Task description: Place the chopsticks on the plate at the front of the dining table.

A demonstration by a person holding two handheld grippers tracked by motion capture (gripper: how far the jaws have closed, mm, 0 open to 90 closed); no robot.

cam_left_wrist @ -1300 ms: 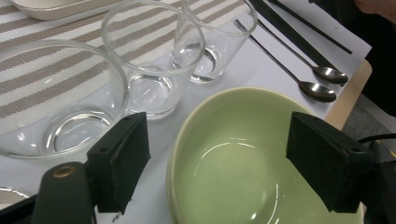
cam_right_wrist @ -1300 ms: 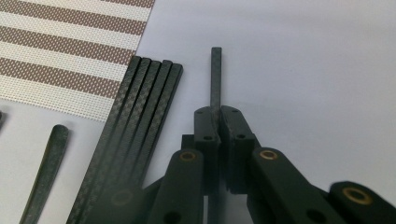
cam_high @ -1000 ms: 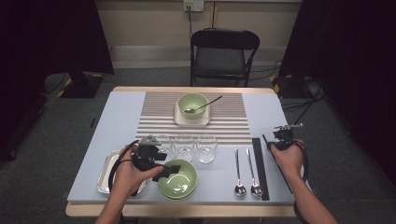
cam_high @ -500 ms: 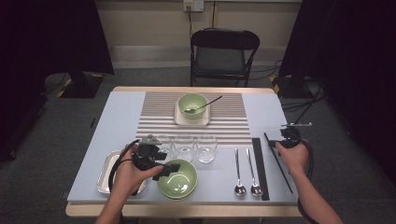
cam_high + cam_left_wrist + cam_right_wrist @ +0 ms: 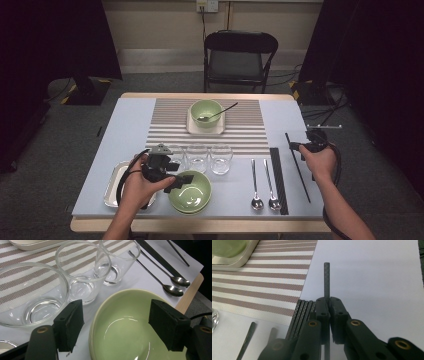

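A pale green bowl sits near the table's front edge. My left gripper is open across its near rim, one pad outside the bowl and the other over the inside. Out to the right, my right gripper is shut on a single black chopstick, which lies slanted on the blue table cover. The remaining black chopsticks lie bundled just left of it.
Three empty glasses stand in a row behind the bowl. Two spoons lie left of the chopstick bundle. A metal tray sits front left. A second green bowl with a utensil rests on the striped mat.
My right gripper has shifted a little to the right and away, and the single chopstick now lies slanted apart from the bundle. The left gripper has stayed at the bowl.
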